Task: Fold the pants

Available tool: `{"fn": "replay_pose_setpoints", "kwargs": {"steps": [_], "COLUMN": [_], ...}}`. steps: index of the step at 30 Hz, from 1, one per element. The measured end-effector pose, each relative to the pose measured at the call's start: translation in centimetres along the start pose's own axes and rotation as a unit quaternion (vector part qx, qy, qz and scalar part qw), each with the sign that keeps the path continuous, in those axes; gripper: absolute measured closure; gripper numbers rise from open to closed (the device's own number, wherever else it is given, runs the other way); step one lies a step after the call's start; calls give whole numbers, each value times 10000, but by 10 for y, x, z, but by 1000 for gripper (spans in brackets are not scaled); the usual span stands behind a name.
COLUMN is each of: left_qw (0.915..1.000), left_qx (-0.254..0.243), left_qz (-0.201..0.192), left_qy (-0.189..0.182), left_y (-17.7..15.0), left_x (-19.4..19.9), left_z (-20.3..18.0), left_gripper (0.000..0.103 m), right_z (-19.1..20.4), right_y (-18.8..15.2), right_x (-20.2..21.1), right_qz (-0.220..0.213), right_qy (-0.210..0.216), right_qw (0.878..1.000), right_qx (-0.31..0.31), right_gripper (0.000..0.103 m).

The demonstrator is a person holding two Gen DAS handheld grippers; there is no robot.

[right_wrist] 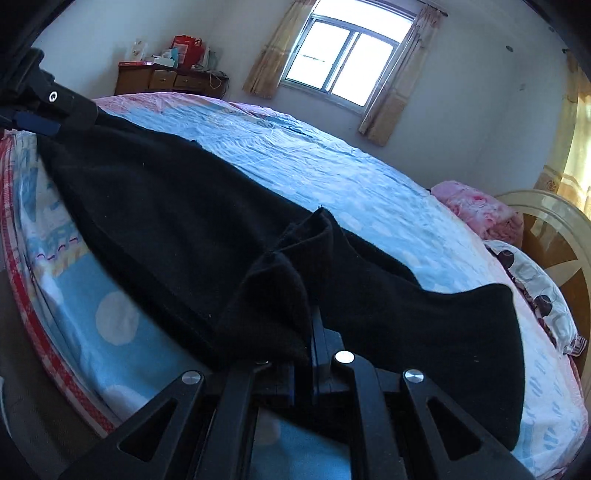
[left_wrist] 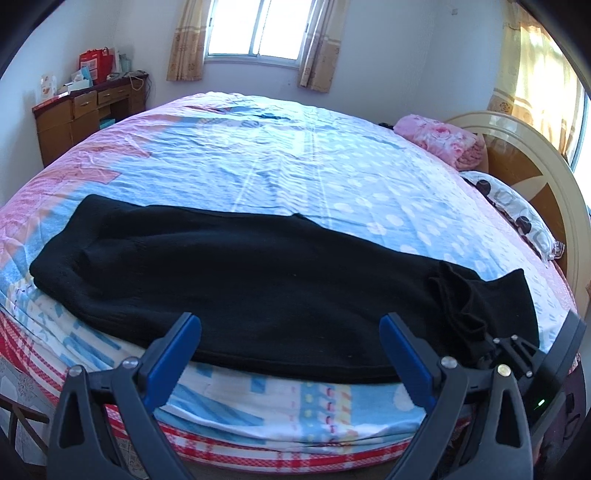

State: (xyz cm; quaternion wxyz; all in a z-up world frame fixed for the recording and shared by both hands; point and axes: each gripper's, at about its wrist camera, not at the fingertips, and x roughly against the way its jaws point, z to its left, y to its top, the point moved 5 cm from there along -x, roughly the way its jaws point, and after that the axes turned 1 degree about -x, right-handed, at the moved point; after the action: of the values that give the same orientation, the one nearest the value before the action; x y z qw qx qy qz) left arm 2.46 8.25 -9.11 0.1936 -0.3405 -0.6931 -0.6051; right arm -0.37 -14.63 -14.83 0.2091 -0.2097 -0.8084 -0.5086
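Note:
Black pants (left_wrist: 240, 266) lie stretched left to right along the near edge of the bed (left_wrist: 295, 155). My left gripper (left_wrist: 291, 328) hovers open over their near edge, and nothing sits between its blue pads (left_wrist: 173, 354). At the lower right, my right gripper (left_wrist: 496, 343) is shut on a bunched fold of the pants near one end. In the right wrist view the right gripper (right_wrist: 314, 332) pinches that raised fold of the pants (right_wrist: 166, 206), and the fabric hides its fingertips. The left gripper (right_wrist: 55, 110) shows at the far left end of the pants.
A patterned blue and pink sheet covers the bed. A folded pink blanket (left_wrist: 439, 140) and a spotted pillow (left_wrist: 517, 214) lie by the wooden headboard (left_wrist: 535, 162) on the right. A wooden desk (left_wrist: 85, 114) stands in the far left corner, below a curtained window (left_wrist: 258, 29).

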Motion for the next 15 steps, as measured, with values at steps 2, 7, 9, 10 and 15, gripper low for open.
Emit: {"fn": "replay_pose_setpoints", "kwargs": {"steps": [2,7,9,10,15], "left_qw": [10000,9998,9996,9995,9986], "left_qx": [55,152,205,222,88], "left_qz": [13,-78,-113,-120,-171], "left_qy": [-18,93,146,176,483], "left_y": [1,4,6,6,6], "left_x": [-1,3,5,6,9], "left_z": [4,18,25,29,41], "left_gripper": [4,4,4,4,4], "right_z": [-6,-8,6,17,62], "right_y": [4,39,51,55,53], "right_x": [1,23,25,23,-8], "right_qz": [6,-602,-869,-951,-643], "right_qy": [-11,-124,-174,-140,167], "right_qw": [9999,9980,9959,9950,9970], "right_qx": [-157,-151,157,285,388], "right_gripper": [97,97,97,97,97]}}
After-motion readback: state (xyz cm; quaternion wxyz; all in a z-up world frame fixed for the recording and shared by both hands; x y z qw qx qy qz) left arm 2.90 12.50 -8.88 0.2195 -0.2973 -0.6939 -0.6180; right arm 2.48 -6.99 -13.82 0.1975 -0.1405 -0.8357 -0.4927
